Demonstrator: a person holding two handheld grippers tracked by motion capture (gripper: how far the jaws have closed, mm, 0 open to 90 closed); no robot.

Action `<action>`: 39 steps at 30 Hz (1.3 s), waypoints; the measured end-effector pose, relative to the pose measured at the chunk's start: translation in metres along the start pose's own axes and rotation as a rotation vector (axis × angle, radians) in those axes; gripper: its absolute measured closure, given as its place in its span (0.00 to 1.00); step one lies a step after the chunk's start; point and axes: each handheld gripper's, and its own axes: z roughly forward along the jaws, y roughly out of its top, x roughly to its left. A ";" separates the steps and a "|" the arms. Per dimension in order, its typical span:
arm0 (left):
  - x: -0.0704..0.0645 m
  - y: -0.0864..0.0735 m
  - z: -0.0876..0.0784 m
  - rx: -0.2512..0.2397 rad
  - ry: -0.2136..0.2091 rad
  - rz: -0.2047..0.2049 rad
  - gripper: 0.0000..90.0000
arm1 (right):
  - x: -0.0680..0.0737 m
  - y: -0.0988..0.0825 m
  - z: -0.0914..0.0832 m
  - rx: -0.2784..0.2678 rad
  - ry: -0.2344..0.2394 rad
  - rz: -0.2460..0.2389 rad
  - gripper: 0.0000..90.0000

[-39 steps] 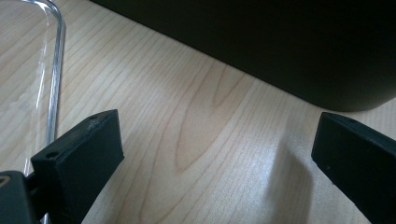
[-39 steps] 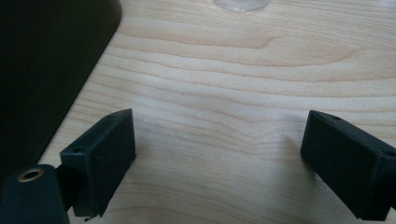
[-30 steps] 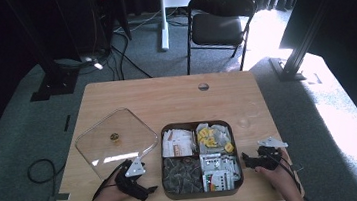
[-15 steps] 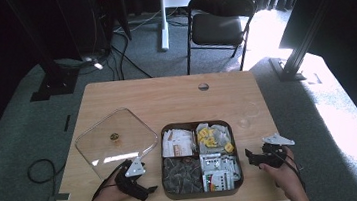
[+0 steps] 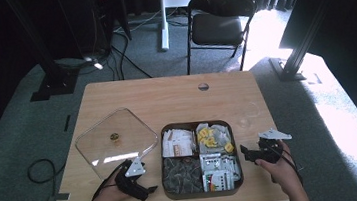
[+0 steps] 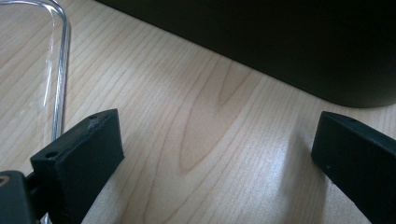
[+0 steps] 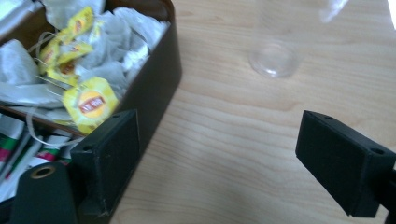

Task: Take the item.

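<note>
Your right gripper (image 5: 250, 153) sits spread and empty at 3 o'clock of the tea box (image 5: 200, 159), aimed toward the yellow tea bags (image 7: 89, 103). Your left gripper (image 5: 143, 189), also spread, rests on the surface at 9 o'clock, beside the clear lid (image 5: 115, 141) set aside for access.

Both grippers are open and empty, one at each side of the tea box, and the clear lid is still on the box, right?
Not quite. The clear lid is off, lying flat on the table left of the tea box, as the high view shows. The left gripper and right gripper are indeed open and empty.
</note>
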 end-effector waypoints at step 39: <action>0.000 0.000 0.000 -0.002 0.000 0.000 0.02 | 0.046 0.060 0.043 -0.076 0.147 -0.197 0.49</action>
